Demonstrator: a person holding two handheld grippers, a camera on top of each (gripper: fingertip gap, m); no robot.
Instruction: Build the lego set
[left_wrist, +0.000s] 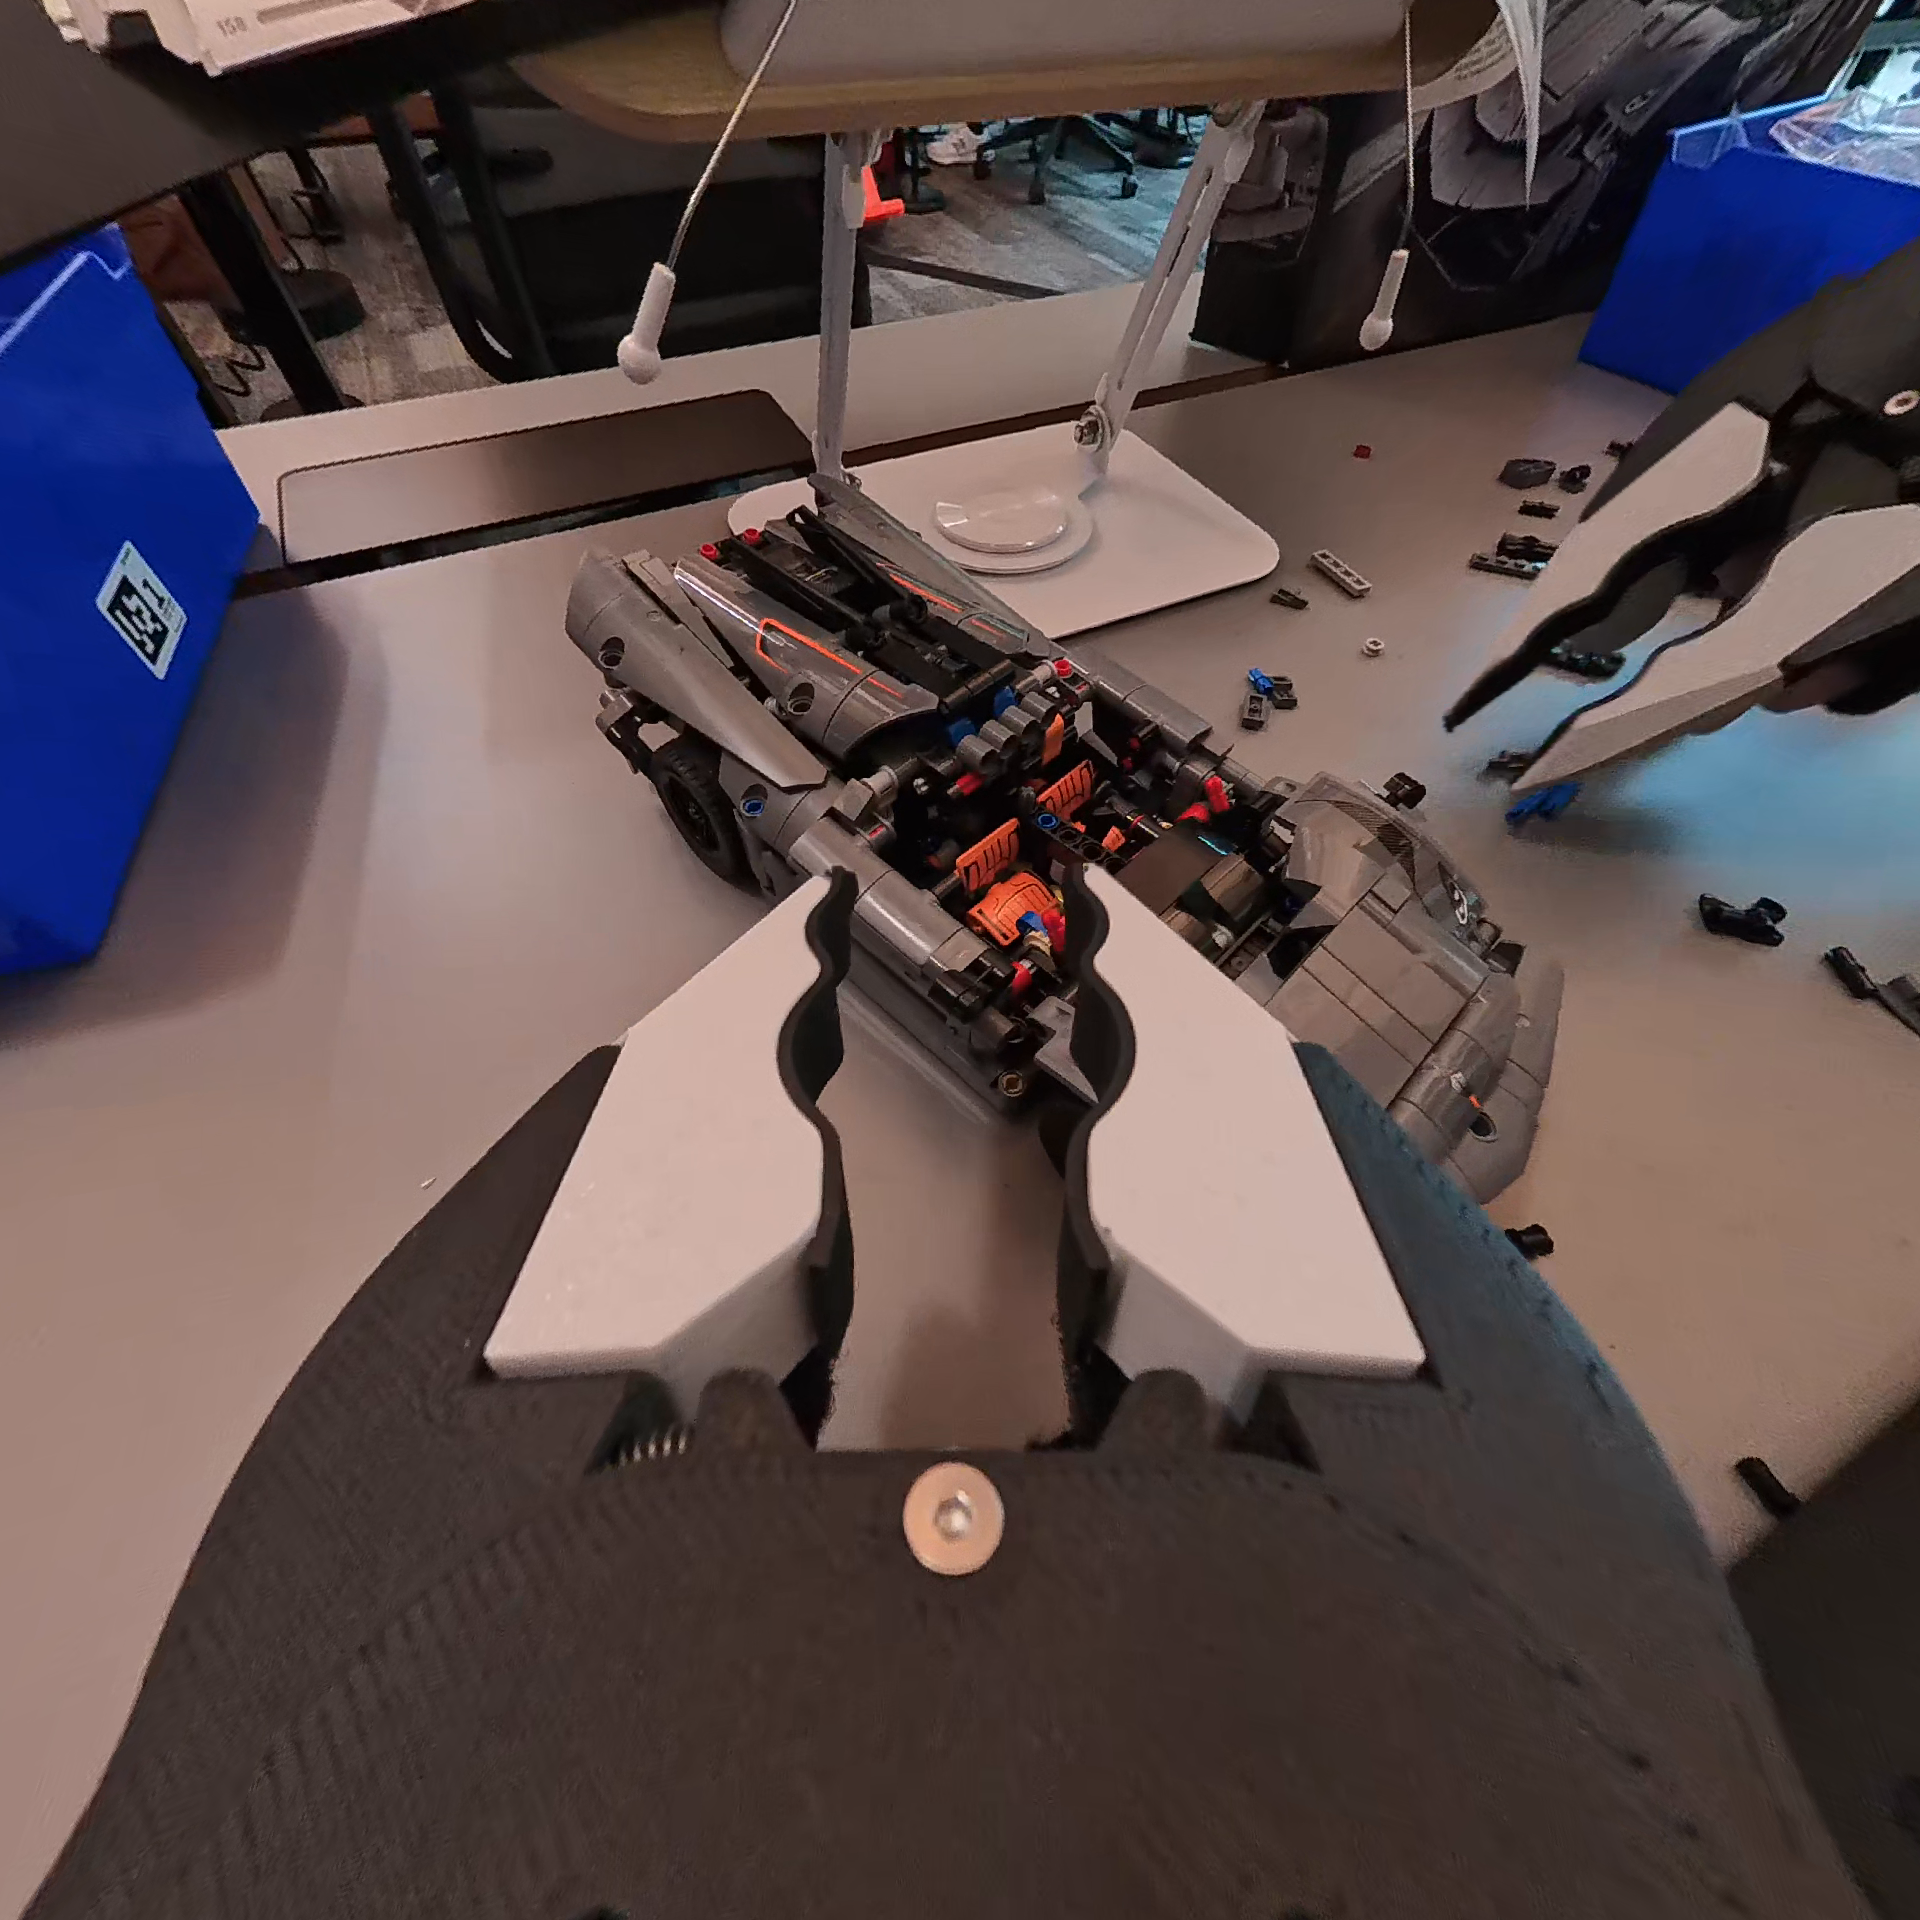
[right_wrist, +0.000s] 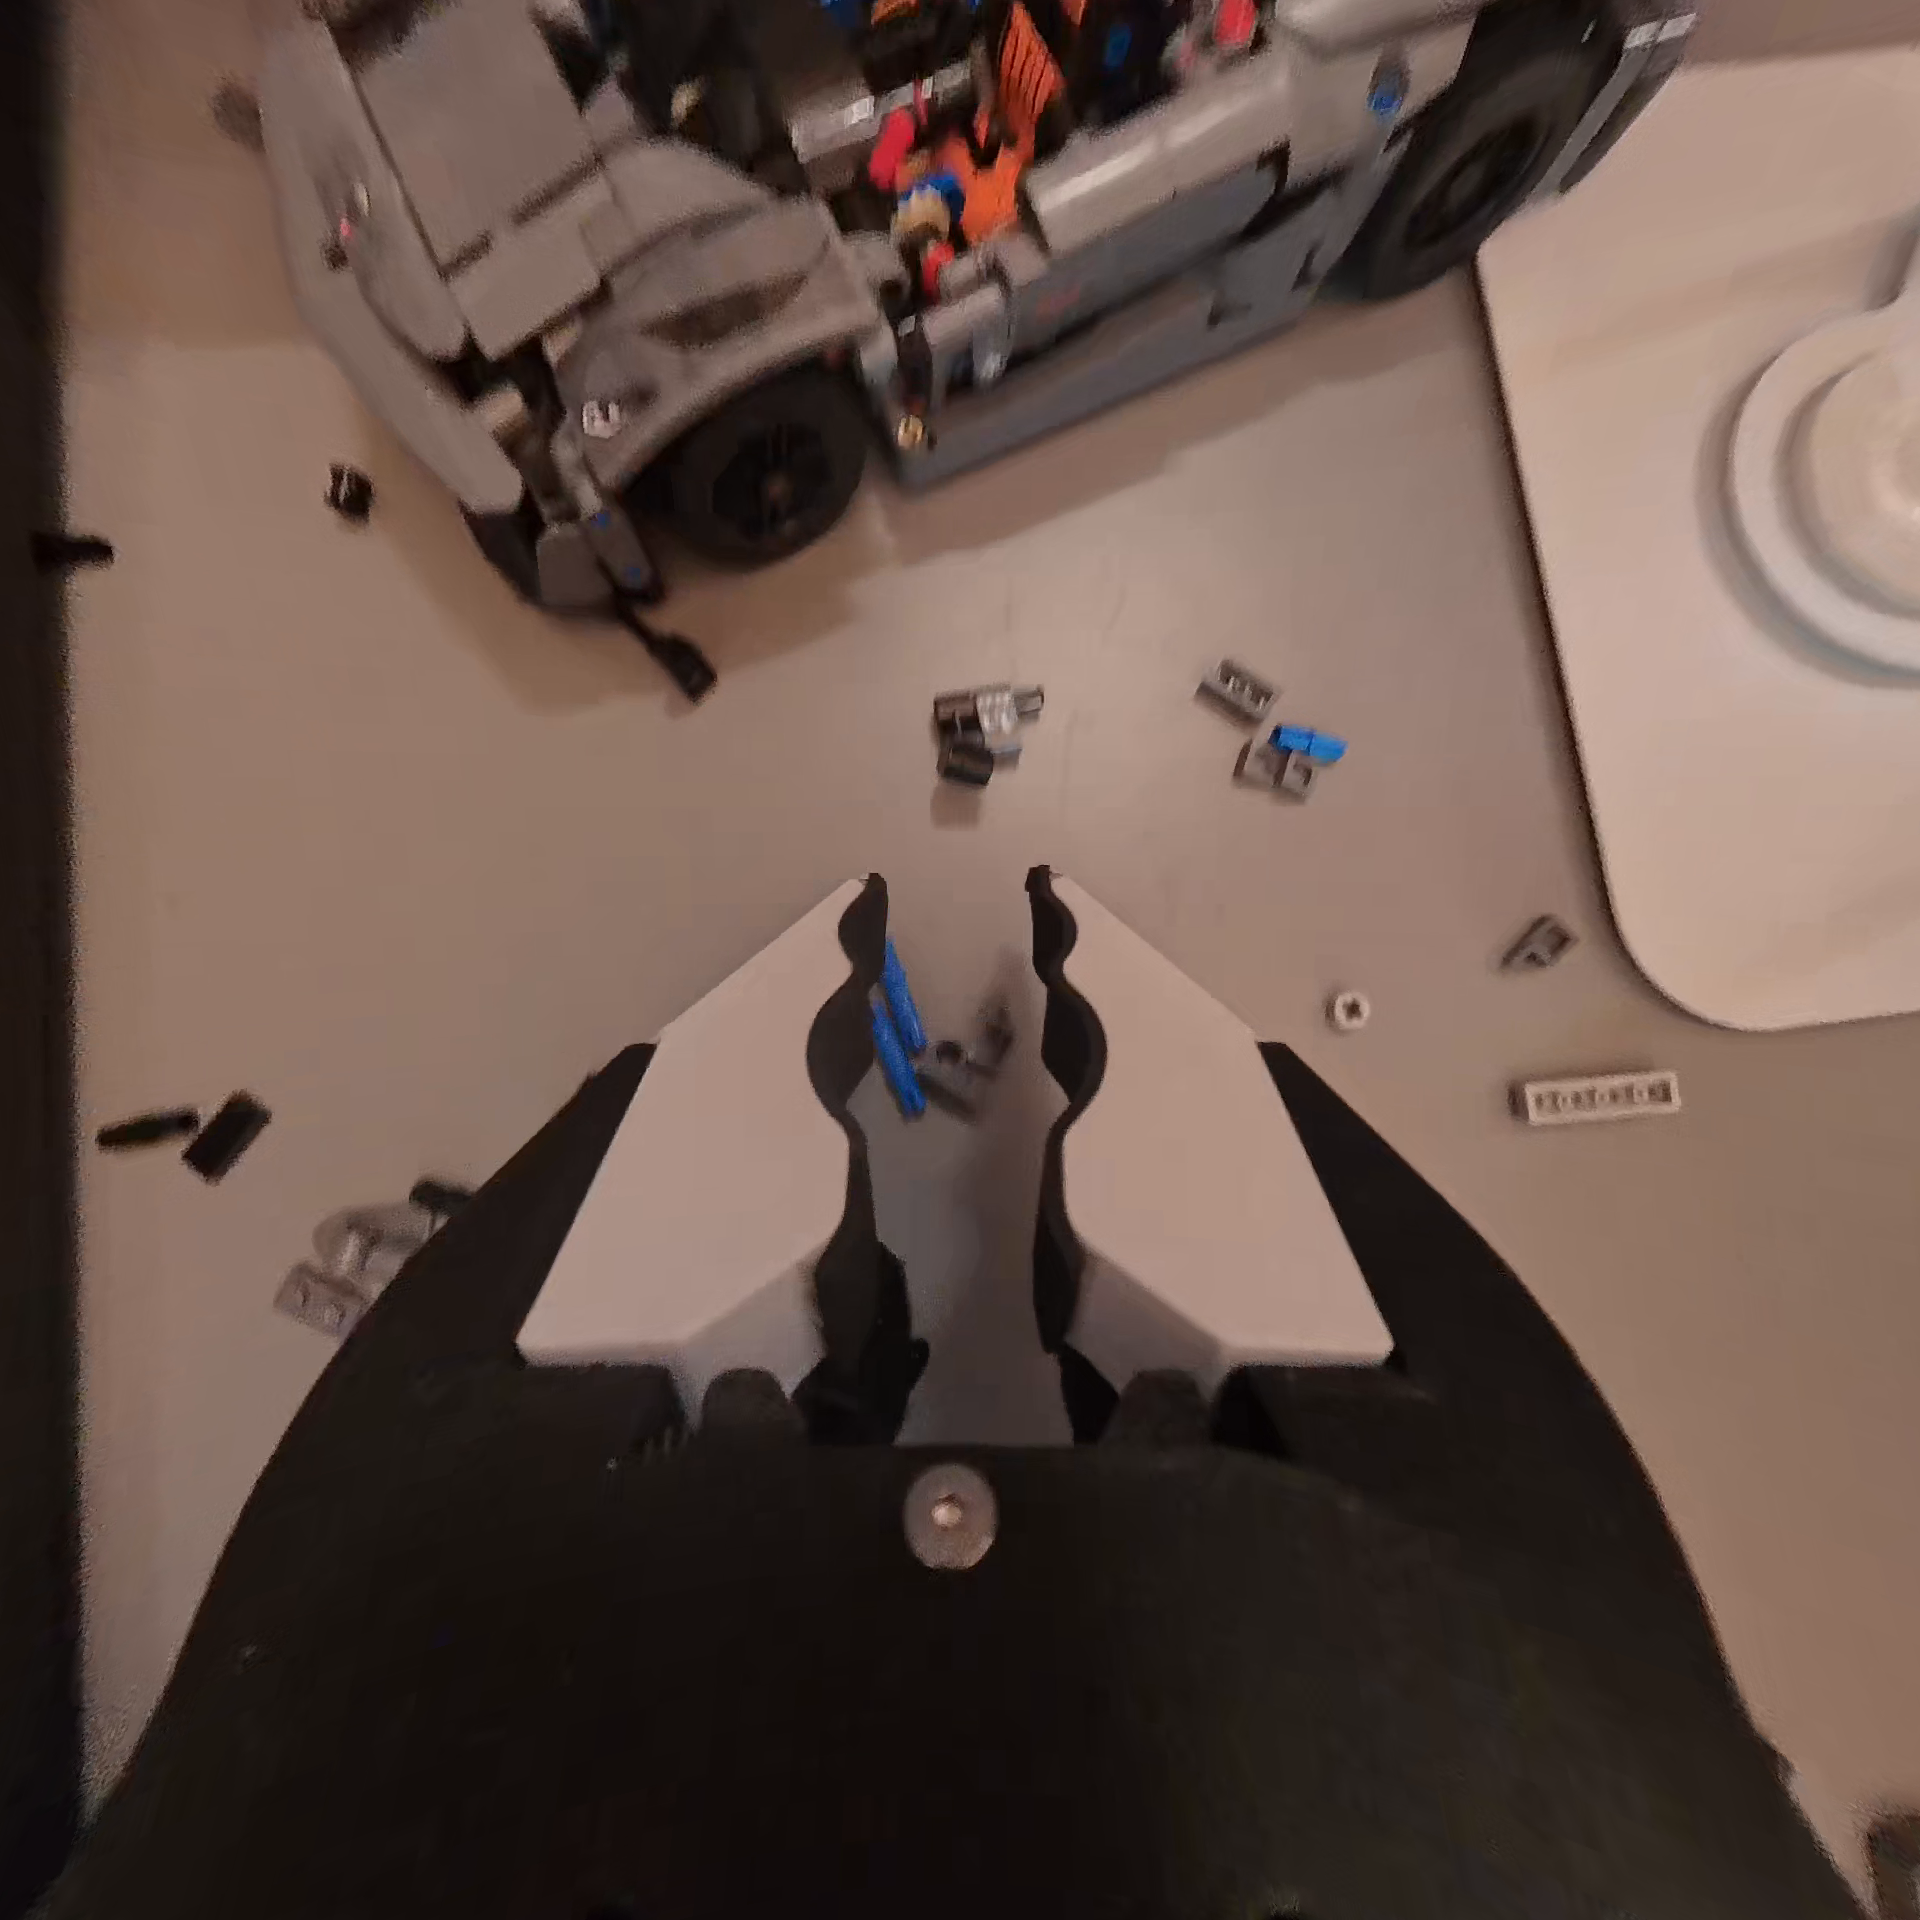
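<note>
A partly built grey lego car (left_wrist: 935, 748) with orange seats and black wheels lies on the grey table. My left gripper (left_wrist: 961, 883) is open, its tips either side of the car's near side by the cockpit; I cannot tell if it touches. My right gripper (right_wrist: 956, 878) is open and empty, hovering over loose pieces to the right of the car. Two blue pins (right_wrist: 899, 1023) and a dark grey piece (right_wrist: 971, 1049) lie on the table between its fingers. The right gripper also shows in the left wrist view (left_wrist: 1496, 748). The car also shows in the right wrist view (right_wrist: 727, 260), blurred.
Loose pieces are scattered right of the car: a long grey plate (right_wrist: 1595, 1096), a small white round piece (right_wrist: 1348, 1008), a blue-and-grey pair (right_wrist: 1288, 753), several black pins (left_wrist: 1745, 920). A white stand base (left_wrist: 1164, 540) sits behind the car. Blue bins stand left (left_wrist: 94, 623) and far right (left_wrist: 1745, 239). Spacing between my two grippers at the tips: around 20 cm.
</note>
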